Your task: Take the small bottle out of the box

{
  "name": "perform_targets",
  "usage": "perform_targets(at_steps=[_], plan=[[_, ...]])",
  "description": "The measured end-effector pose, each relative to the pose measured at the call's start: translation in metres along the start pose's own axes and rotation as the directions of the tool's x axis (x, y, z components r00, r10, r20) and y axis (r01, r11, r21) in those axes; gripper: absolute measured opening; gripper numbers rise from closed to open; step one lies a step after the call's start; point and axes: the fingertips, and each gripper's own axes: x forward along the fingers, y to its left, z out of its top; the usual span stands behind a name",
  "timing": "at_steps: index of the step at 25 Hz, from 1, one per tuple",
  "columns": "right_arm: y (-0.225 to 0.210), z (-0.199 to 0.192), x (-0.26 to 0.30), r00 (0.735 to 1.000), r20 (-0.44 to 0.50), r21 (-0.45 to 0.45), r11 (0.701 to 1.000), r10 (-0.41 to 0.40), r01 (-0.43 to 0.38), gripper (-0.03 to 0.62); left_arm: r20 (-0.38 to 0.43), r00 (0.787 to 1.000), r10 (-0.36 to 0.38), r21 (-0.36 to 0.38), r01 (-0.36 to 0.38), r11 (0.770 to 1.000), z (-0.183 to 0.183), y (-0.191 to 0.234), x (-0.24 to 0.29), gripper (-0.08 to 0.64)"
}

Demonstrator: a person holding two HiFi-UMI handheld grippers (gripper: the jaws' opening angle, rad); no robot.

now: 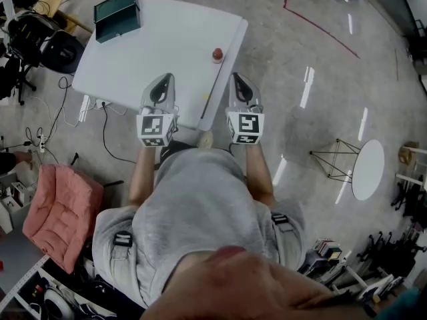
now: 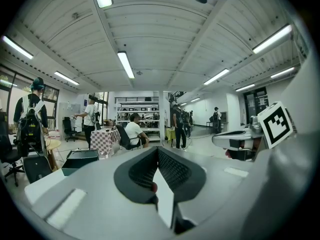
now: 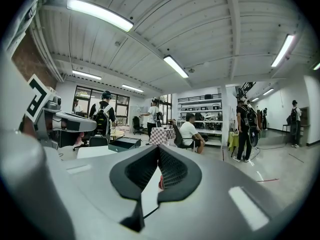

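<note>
Left gripper view is showing the left gripper (image 2: pixel 158 150) with its jaws clenched tip to tip and nothing lying between them. Only a wedge of white counter (image 2: pixel 165 204) is showing through the gap below the tips. Right gripper view is showing the same of the right gripper (image 3: pixel 158 148): its jaws are pressing together and gripping nothing. A red speck is showing at the edge of each gap, too small to tell what it is.

Seen from the head view, both grippers are hovering side by side at the near end of the counter and pointing across it. The left one is hanging over the counter top and the right one is hanging just beside the counter's right edge.

The bottle (image 1: pixel 217 55), red-capped, is standing upright on the counter near that right edge, outside the box and a little ahead of the right gripper. The box (image 1: pixel 117 15), dark green, is sitting at the far left corner, well apart from the bottle and from both grippers.

A pink cushion (image 1: pixel 63 215) is lying on the floor side to the left, and a round white table (image 1: pixel 368 169) is standing off to the right. Both gripper views are showing people standing and sitting far across the room.
</note>
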Motion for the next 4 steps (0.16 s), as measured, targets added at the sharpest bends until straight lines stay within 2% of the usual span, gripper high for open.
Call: perform_targets(at_steps=[4], plan=[[-0.0014,-0.0012,0.0002,1.0,-0.005,-0.001,1.0,0.002,-0.002,0.003,0.004,1.0,0.001,-0.001,-0.001,1.0,0.0013,-0.0018,0.0008,0.012]])
